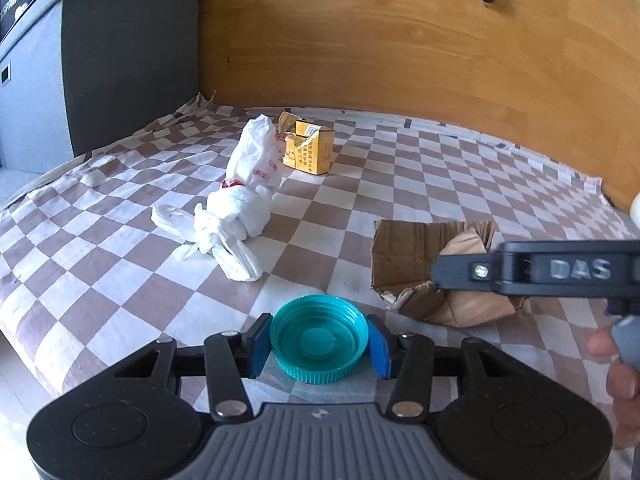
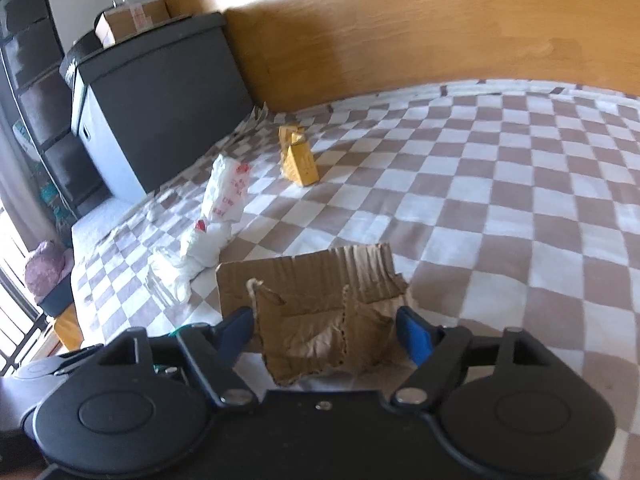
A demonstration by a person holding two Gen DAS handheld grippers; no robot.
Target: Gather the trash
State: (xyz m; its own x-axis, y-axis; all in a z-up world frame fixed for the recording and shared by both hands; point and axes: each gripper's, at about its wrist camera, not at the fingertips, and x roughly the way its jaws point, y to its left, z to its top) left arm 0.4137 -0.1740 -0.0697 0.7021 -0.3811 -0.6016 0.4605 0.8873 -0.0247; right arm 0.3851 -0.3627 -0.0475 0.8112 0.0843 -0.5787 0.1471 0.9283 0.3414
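Your left gripper [image 1: 319,346] was clamped on a teal bottle cap [image 1: 319,343], open side up, above the checkered cloth [image 1: 120,240]. Your right gripper [image 2: 326,330] stood with its jaws apart around the torn cardboard piece [image 2: 316,320], pads not pressing it. Only the left view showed the cap; the right view showed a cardboard box [image 2: 132,20] on the dark cabinet [image 2: 168,92]. Farther off lay the knotted white plastic bag [image 1: 236,200] and, just beside it, a torn yellow carton [image 1: 310,150].

left gripper [image 1: 319,346]: black body, blue pads | right gripper [image 2: 326,334]: black, blue pads, "DAS" lettering
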